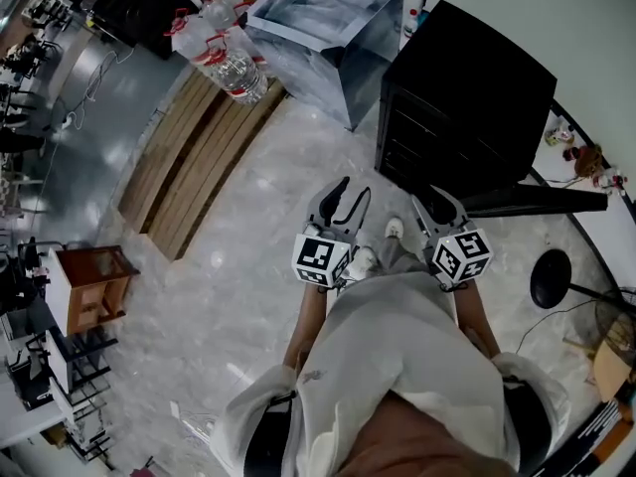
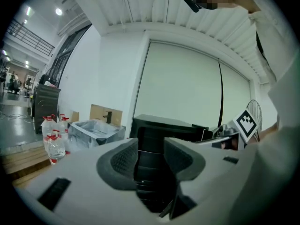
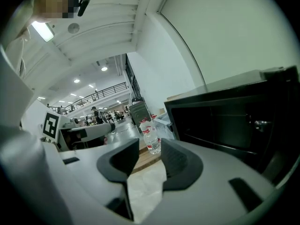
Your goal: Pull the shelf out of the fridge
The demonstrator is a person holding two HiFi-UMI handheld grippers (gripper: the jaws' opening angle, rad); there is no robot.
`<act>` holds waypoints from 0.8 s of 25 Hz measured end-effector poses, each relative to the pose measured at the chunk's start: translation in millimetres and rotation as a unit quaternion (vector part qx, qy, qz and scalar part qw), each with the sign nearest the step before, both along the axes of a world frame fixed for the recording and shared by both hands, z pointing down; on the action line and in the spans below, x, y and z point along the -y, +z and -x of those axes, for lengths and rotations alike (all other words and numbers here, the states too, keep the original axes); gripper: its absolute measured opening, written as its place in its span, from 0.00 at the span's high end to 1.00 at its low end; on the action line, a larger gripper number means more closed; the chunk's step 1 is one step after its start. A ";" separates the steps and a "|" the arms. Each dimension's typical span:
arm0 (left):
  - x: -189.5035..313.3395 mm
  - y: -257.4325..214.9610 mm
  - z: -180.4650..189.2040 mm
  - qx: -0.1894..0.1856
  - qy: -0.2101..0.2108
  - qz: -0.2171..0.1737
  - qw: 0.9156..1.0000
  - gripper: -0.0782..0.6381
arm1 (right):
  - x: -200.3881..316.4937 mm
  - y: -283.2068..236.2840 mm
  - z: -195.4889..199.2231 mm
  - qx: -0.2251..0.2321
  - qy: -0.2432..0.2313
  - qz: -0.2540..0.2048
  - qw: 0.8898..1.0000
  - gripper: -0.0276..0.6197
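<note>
While the one black box-shaped fridge (image 1: 467, 87) stands open, its dark shelf (image 3: 218, 143) sits inside, well apart from the two grippers. The left gripper (image 1: 348, 205) and right gripper (image 1: 434, 209) each keep jaws slightly parted, grasping nothing. At least three red-capped clear water bottles (image 1: 224, 48) stand beyond

Free floor (image 1: 258, 217) before the fridge (image 1: 462, 107)
</note>
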State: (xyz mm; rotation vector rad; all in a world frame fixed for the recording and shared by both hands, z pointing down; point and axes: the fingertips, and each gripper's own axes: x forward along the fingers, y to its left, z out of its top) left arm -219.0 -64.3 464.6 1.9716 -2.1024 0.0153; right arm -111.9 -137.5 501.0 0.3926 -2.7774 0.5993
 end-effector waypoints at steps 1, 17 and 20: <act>7.1 0.9 2.5 0.002 0.002 0.003 1.000 0.64 | 6.8 1.4 3.0 0.002 0.000 0.001 1.000 0.74; 92.2 -0.7 10.6 0.032 0.014 0.040 0.999 0.65 | 81.4 13.2 27.9 0.035 -0.012 0.029 0.999 0.74; 102.1 2.1 7.9 0.034 0.029 0.045 0.998 0.65 | 88.0 13.9 25.8 0.040 0.001 0.035 0.999 0.74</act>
